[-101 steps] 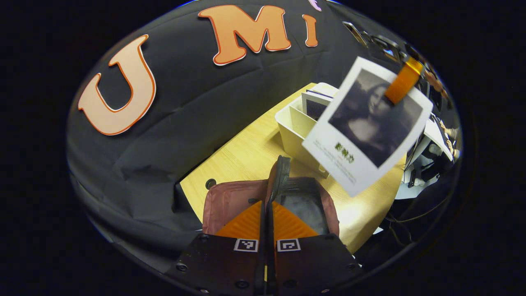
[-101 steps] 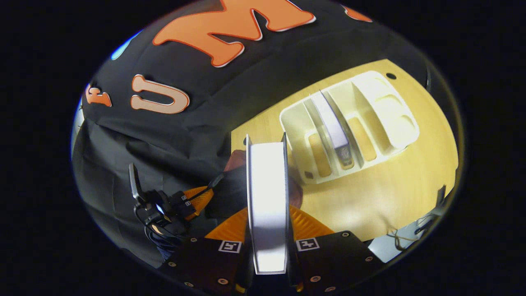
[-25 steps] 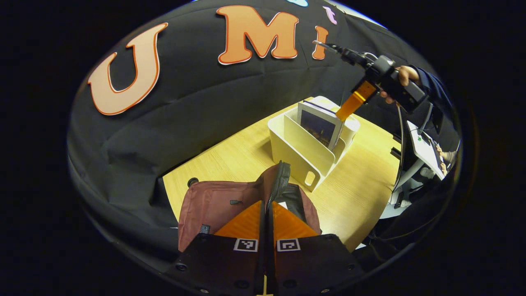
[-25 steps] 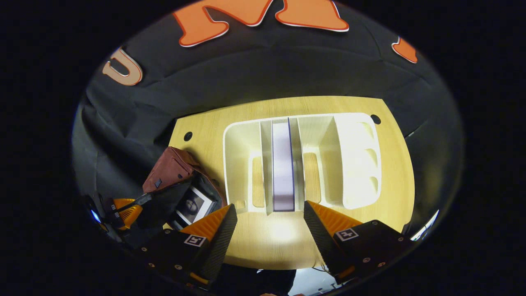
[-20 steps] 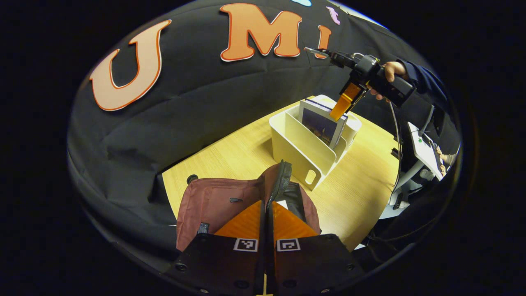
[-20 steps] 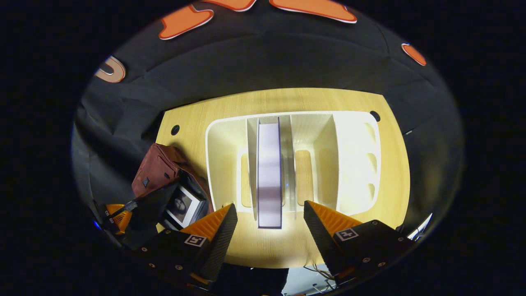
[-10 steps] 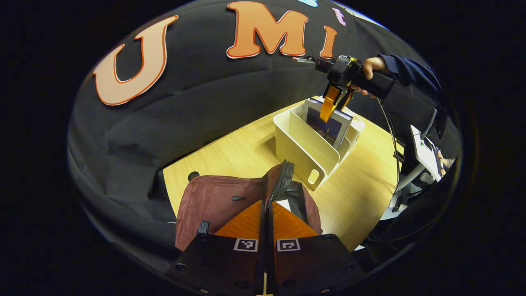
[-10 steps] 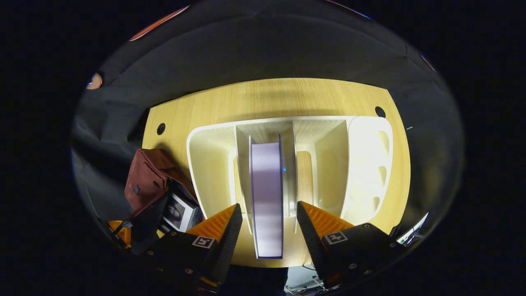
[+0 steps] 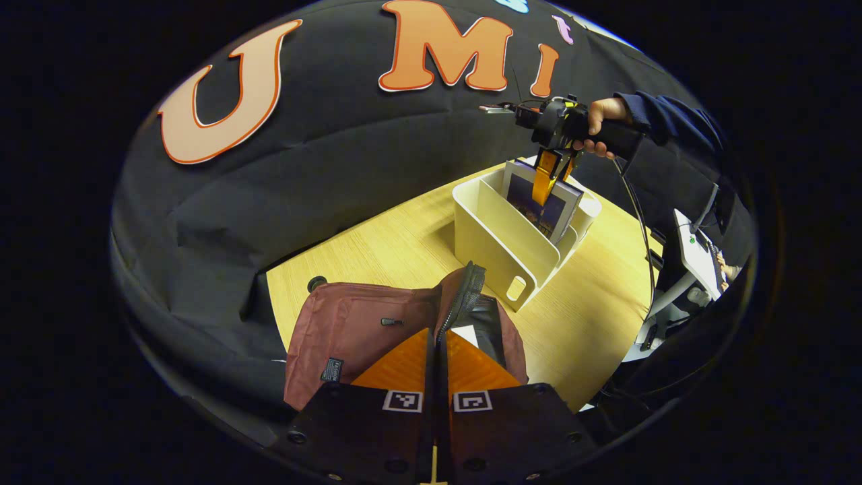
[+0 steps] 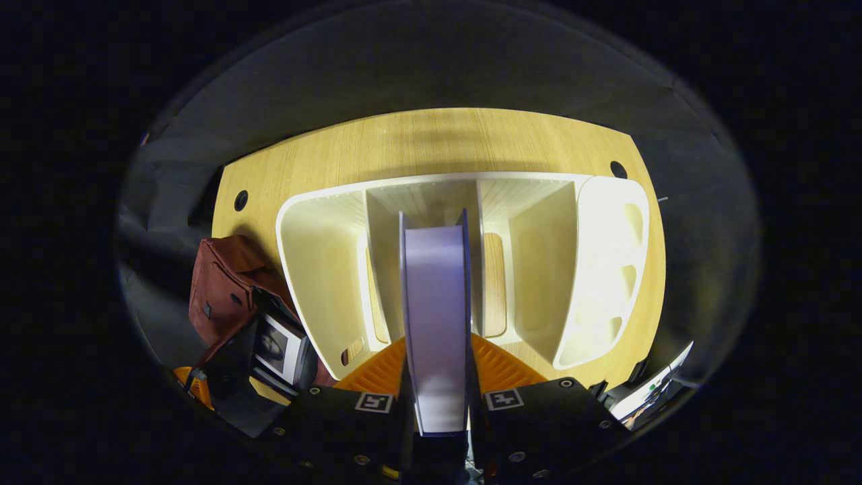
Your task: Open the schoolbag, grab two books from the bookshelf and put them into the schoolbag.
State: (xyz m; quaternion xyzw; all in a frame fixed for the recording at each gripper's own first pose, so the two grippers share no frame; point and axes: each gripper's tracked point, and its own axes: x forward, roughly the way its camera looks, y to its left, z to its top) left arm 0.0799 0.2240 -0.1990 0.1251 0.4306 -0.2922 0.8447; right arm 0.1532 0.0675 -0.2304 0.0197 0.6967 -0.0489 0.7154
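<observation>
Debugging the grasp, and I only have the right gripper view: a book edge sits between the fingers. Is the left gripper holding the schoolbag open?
Observer: Yes. In the left gripper view the left gripper is shut on the zipper rim of the schoolbag, lifting it so the mouth gapes.
Operator: How deep is the right gripper on the book?
Observer: Seen from the side, the right gripper covers just the upper part of the cover of the book; the book's lower part sits down in the bookshelf.
</observation>
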